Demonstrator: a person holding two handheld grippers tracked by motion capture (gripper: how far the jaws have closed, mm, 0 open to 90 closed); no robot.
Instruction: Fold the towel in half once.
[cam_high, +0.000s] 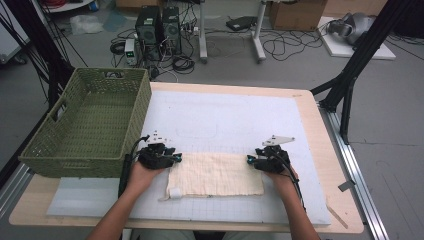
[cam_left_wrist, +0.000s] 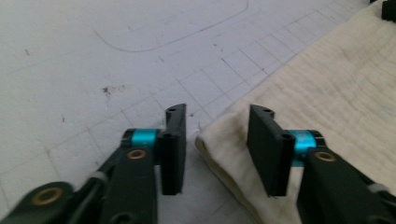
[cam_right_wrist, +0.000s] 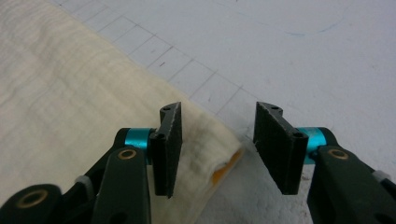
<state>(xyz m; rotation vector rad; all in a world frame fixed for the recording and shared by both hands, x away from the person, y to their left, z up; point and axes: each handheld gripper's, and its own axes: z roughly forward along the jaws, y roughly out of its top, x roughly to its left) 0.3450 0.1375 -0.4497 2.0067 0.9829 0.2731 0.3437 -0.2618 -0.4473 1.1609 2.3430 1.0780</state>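
A cream folded cloth (cam_high: 215, 174) lies flat on the white gridded mat (cam_high: 225, 120) near the table's front. My left gripper (cam_high: 176, 158) is at the cloth's far left corner, open, its jaws straddling the corner's edge (cam_left_wrist: 219, 135). My right gripper (cam_high: 249, 160) is at the far right corner, open as well, with the cloth's folded corner (cam_right_wrist: 210, 158) lying between its jaws. An orange patch (cam_right_wrist: 219, 175) peeks out of that corner's fold. A small white tag (cam_high: 174, 193) sits at the cloth's near left corner.
A green woven basket (cam_high: 90, 125) stands on the table's left side, close to my left hand. The wooden table edge (cam_high: 340, 200) runs along the right. Beyond the table, computers and cables (cam_high: 160, 30) lie on the floor.
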